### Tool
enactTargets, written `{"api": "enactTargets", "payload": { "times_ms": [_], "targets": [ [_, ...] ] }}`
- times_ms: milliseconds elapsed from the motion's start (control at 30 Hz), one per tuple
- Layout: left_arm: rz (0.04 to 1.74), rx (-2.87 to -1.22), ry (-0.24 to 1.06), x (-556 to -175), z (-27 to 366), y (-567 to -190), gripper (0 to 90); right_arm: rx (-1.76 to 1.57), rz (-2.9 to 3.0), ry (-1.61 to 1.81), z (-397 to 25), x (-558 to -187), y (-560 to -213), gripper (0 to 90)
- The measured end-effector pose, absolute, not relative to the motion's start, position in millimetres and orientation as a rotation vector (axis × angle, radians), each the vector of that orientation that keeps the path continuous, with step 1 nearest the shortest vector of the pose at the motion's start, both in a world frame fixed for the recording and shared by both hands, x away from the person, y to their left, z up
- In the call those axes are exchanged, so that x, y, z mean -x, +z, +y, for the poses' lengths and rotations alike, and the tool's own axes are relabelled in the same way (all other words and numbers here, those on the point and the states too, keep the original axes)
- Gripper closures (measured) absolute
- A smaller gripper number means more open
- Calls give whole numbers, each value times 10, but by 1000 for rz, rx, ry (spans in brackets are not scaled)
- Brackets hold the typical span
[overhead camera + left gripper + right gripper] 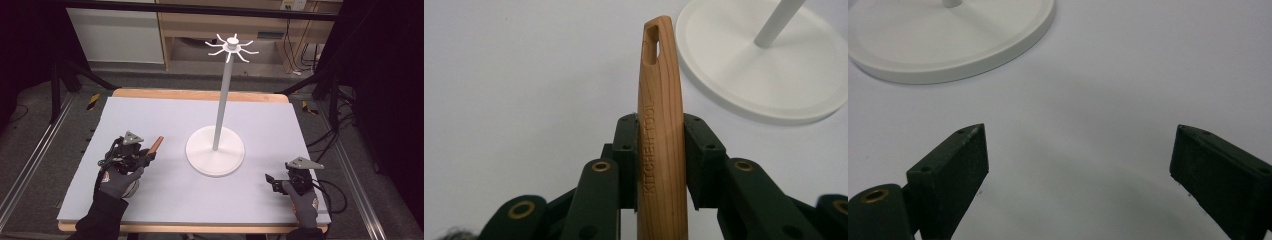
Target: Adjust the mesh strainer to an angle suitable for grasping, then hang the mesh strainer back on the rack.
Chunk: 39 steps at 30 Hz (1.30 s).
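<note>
- Left tongs (659, 150) clamp a wooden handle (660, 130) at near left, its slotted tip pointing toward the stand (215, 150).
- Right tongs (1078, 175) gape, empty, at near right.
- Grey tabletop (150, 115); dark room beyond.

Seeing a pale grey mat (150, 115) spreading beneath the left gripper (149, 157) and the right gripper (270, 181), covering a table (200, 94) edged in light wood. Finding grey floor (45, 145) well out to the left of the left gripper, carrying a metal rail (27, 165). Noticing black cables (327, 140) lying off the table beyond the right gripper. Making out, far ahead of both grippers, a white panel (115, 35) and a wooden cabinet (200, 25) standing at the back. Meeting black drapes (390, 100) darkening the far right.
</note>
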State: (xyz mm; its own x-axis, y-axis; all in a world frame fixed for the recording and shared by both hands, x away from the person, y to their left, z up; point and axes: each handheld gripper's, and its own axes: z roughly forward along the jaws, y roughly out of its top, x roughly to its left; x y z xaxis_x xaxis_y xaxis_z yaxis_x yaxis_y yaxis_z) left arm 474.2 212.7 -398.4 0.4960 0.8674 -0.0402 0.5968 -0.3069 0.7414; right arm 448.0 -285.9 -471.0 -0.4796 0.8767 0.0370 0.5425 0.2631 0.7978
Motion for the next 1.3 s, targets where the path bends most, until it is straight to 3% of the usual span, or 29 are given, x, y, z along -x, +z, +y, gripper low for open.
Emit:
{"api": "enactTargets", "payload": {
  "times_ms": [1300],
  "targets": [
    [968, -1691, 659, -4187, 1993, -3331, 697, -1295, 2119, 1107, -2852, -4470, -4709, 90]
  ]
}}
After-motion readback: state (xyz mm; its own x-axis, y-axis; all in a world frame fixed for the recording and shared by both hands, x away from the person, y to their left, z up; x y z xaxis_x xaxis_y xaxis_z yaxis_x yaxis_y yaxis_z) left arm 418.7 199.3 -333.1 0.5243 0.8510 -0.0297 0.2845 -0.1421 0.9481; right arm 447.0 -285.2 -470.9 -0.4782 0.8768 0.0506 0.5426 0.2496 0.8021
